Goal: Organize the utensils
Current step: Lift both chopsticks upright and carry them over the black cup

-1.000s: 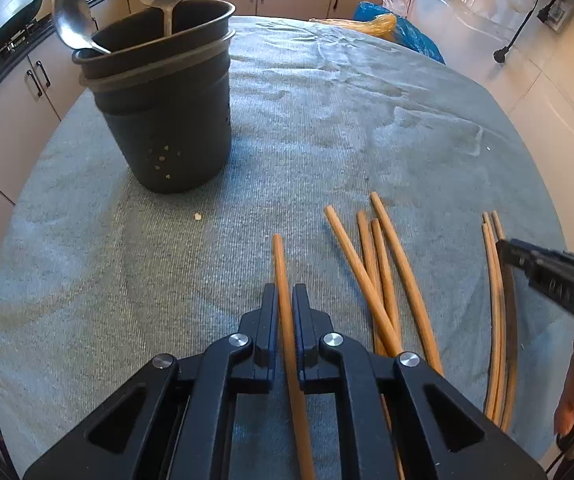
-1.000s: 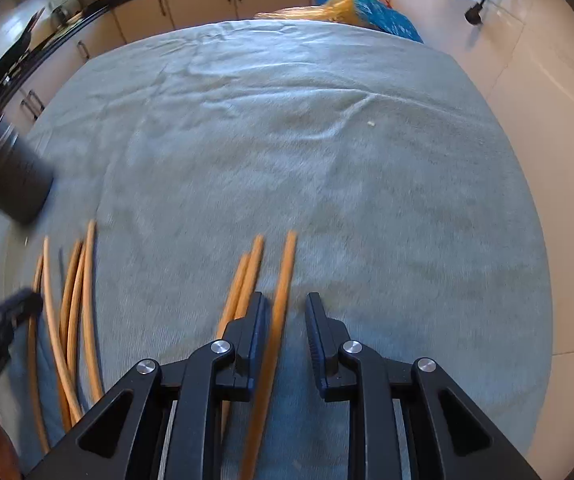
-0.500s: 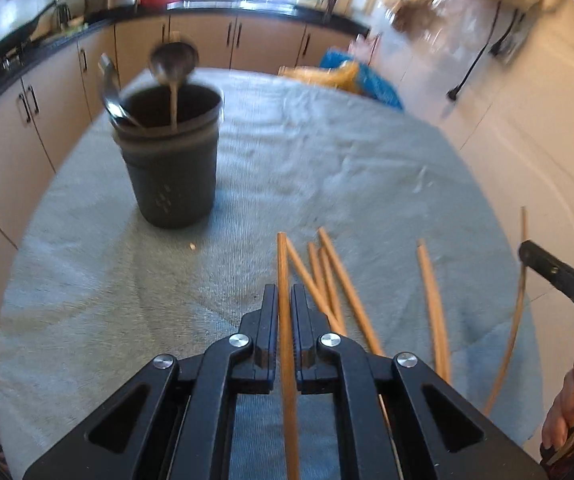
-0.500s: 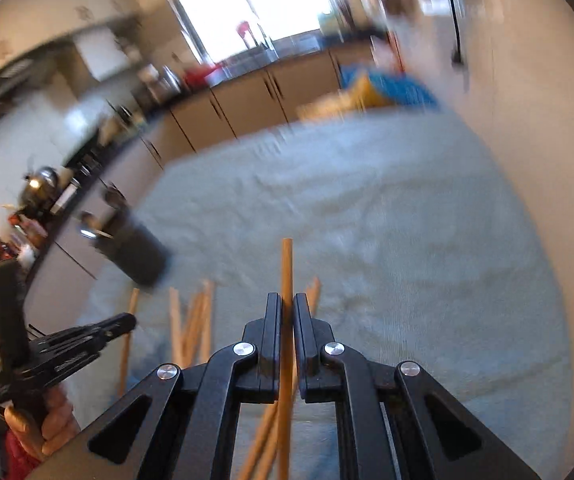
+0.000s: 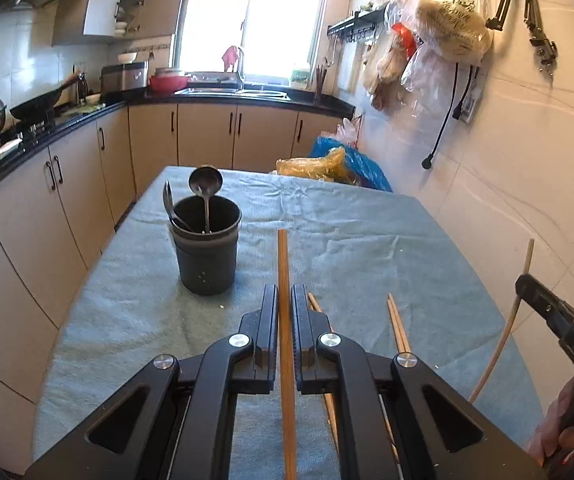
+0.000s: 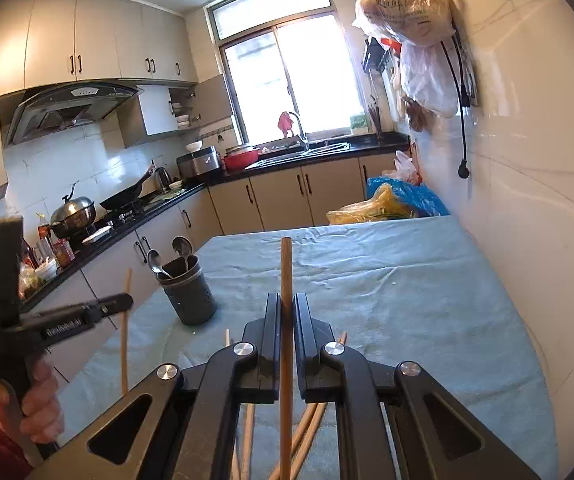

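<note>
**Two chopsticks lifted, one in each claw**

The lower ends of both held chopsticks run out of the bottom of each wrist view, so their full length cannot be seen. The loose chopsticks on the table are mostly hidden behind the claw bodies; only a few tips show, and their number cannot be told. In the left wrist view the right claw is cut off at the picture's edge, with only part of a hand visible behind it.

The left claw is clenched on a chopstick, which stands pinched between its two fingers and sticks out well past the tips. The right claw is likewise clamped on a second chopstick, which rises straight out between its fingers.

The dark holder stands upright on the blue-grey cloth covering the table, with two spoons in it, bowls upward. It lies ahead and to the left of the left claw, near its held chopstick but apart from it. From the right wrist view the holder sits further left, between the two claws, with the left claw raised beside it.
</note>
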`<state>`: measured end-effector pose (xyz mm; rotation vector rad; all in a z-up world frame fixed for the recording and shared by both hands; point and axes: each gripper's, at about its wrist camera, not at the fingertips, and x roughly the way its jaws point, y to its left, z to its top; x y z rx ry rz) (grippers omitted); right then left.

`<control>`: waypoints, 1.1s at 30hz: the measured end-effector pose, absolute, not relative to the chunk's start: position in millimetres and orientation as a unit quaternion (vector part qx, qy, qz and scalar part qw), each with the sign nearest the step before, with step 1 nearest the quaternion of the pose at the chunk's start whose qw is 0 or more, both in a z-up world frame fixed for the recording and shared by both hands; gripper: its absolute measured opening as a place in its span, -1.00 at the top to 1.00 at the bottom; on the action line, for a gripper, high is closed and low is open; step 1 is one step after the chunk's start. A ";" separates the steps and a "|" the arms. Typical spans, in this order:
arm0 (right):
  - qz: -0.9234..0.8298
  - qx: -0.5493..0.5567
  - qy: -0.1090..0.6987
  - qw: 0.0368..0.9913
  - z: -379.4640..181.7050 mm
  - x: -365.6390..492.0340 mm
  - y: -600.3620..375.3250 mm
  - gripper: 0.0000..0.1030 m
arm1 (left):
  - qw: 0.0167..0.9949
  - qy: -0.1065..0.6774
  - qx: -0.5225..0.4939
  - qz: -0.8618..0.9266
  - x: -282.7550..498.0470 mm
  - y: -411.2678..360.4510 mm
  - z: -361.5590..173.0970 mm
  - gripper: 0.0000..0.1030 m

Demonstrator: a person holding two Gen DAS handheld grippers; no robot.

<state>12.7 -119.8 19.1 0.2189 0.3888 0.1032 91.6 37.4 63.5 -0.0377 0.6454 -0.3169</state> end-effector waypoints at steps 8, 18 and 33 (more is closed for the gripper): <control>0.054 0.113 0.187 0.974 20.6 -0.7 -126.1 0.87 | 0.940 0.295 -0.015 -0.168 68.4 38.9 74.3 0.89; 0.064 0.130 0.166 0.975 31.2 -9.9 -129.4 0.87 | 0.939 0.296 -0.023 -0.171 63.6 44.6 83.8 0.89; 0.079 0.141 0.151 0.975 51.0 -6.3 -122.2 0.87 | 0.942 0.285 -0.043 -0.171 57.4 60.0 102.8 0.89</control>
